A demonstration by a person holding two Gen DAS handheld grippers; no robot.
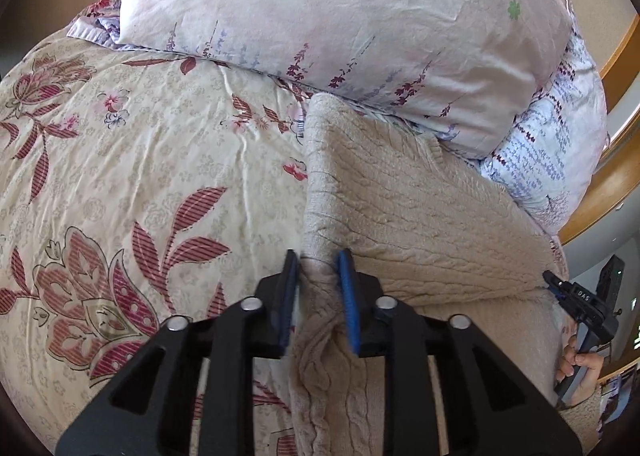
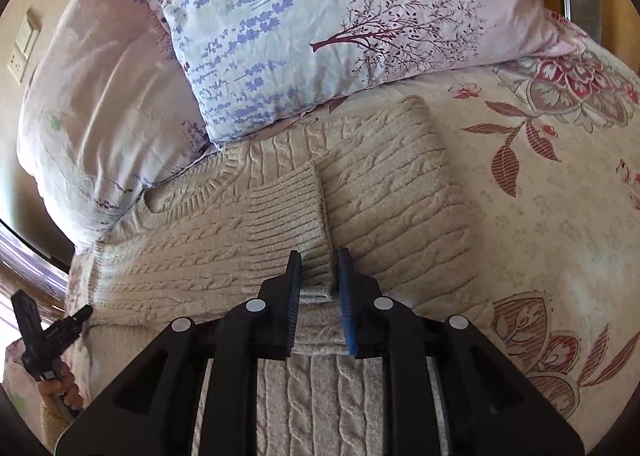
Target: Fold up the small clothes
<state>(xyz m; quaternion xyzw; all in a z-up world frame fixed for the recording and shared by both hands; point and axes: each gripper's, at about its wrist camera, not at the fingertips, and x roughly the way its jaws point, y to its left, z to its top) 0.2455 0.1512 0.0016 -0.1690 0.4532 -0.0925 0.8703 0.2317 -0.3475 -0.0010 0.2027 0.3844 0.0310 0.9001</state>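
A cream cable-knit sweater (image 2: 384,192) lies on the flowered bedspread (image 1: 120,160), its neckline just beside the two pillows (image 1: 340,12) at the head of the bed. The left gripper (image 1: 318,268) pinches a bunched fold along the sweater's edge between its blue pads. The right gripper (image 2: 318,268) clamps the ribbed cuff (image 2: 292,216) of a sleeve folded across the sweater's front, its pads pressed against the knit on both sides.
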